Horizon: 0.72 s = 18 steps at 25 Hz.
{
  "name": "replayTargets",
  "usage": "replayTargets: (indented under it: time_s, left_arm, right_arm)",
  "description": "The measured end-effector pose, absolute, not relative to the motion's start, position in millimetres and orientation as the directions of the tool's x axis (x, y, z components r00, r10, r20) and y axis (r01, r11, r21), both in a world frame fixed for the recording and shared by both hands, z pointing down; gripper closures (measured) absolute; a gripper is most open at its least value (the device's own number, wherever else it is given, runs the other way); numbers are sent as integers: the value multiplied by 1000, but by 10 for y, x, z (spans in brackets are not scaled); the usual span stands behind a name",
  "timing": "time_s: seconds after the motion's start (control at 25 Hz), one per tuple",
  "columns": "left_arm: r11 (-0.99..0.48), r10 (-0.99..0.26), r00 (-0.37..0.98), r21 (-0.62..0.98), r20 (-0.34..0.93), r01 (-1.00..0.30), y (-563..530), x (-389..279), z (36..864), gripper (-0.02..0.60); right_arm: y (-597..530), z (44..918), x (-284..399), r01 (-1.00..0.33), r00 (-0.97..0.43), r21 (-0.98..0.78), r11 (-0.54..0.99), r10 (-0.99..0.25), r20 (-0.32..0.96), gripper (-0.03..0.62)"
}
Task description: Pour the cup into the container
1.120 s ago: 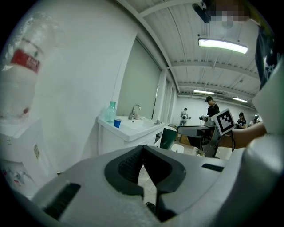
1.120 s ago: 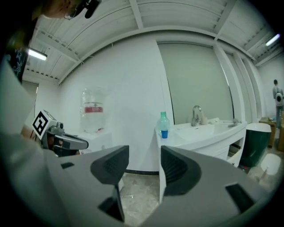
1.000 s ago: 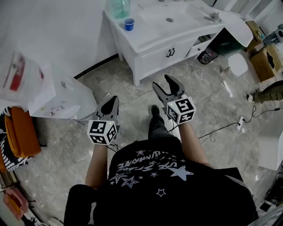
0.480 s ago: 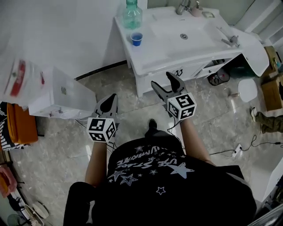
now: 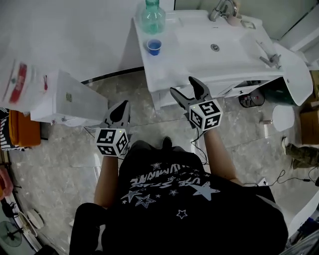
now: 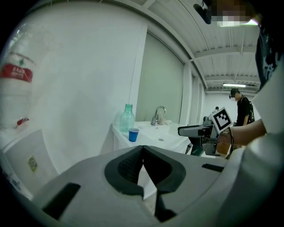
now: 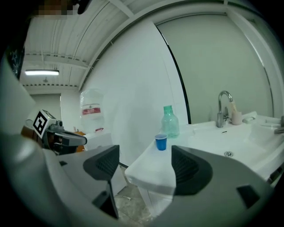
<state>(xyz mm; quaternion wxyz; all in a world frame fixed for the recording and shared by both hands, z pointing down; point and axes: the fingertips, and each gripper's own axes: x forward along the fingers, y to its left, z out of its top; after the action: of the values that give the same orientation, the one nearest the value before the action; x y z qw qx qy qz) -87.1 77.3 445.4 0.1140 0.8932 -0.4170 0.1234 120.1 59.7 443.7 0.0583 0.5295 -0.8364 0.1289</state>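
A small blue cup stands on the left end of a white sink counter, just in front of a green plastic bottle. The sink basin lies to their right. My right gripper hovers at the counter's front edge; its jaws have just been opening and hold nothing. In the right gripper view the cup and bottle show ahead, past the open right gripper. My left gripper is shut and empty, lower left of the counter; in its own view the cup stands far beyond the left gripper.
A faucet rises at the back of the basin. A white water dispenser with a large jug stands at the left. An orange object lies beside it. Cables trail over the tiled floor at the right.
Both grippers have moved forward to the sink counter, and the counter now fills more of the head view. The right jaws have spread wider. The left gripper stays shut.
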Motion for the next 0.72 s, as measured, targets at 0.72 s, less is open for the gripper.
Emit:
replayTargets:
  time_s: [0.72]
  left_arm:
    - [-648,-683,648,128,338,-750,-305,-711,4709,571]
  right_arm:
    - [-303,4655,1213,-891,-454,-138,433,-841,294,174]
